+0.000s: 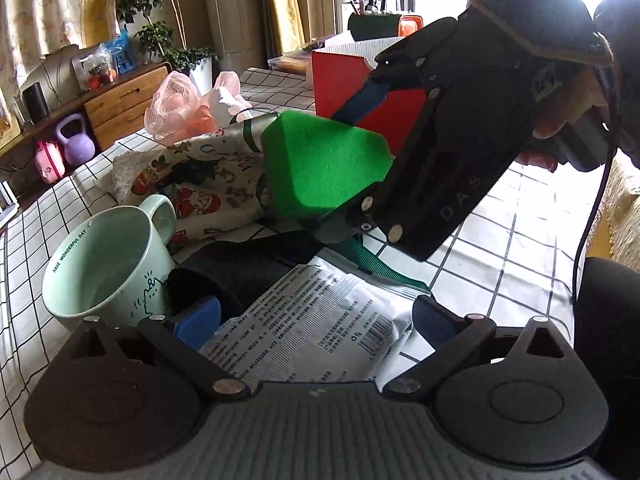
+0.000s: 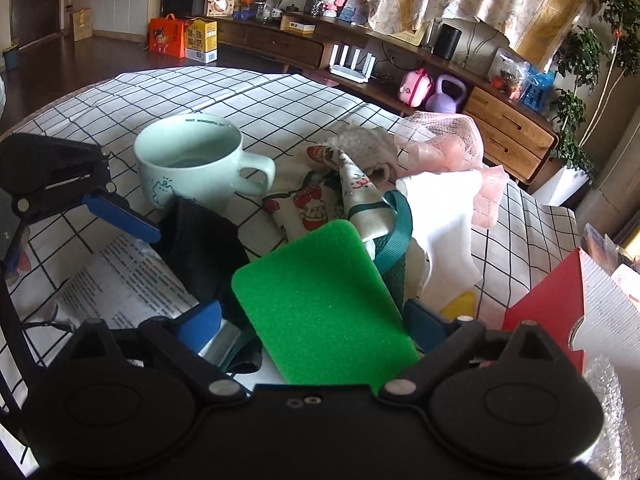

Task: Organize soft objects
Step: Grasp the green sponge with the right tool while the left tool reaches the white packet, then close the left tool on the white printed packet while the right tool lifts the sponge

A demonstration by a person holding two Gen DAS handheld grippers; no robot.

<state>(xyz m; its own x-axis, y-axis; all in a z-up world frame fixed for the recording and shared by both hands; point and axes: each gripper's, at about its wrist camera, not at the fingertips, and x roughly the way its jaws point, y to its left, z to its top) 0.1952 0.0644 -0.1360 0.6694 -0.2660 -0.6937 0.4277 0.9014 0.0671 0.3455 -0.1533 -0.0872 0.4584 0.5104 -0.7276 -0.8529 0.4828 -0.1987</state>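
Note:
A green sponge (image 1: 320,168) is held in my right gripper (image 1: 352,160), lifted above the pile; it fills the right wrist view (image 2: 320,304) between the blue pads. My right gripper (image 2: 312,324) is shut on it. My left gripper (image 1: 316,320) is open and empty, low over a printed plastic packet (image 1: 312,320) and a black cloth (image 1: 240,268). The left gripper also shows in the right wrist view (image 2: 116,216). A printed Christmas cloth (image 1: 200,184), a pink mesh puff (image 1: 176,108) and a white cloth (image 2: 440,216) lie behind.
A mint-green mug (image 1: 104,268) stands left of the pile on the checked tablecloth (image 1: 500,248). A red box (image 1: 340,80) stands at the back right. A green strap (image 2: 396,236) lies by the cloths. A yellow piece (image 2: 460,304) lies near the box.

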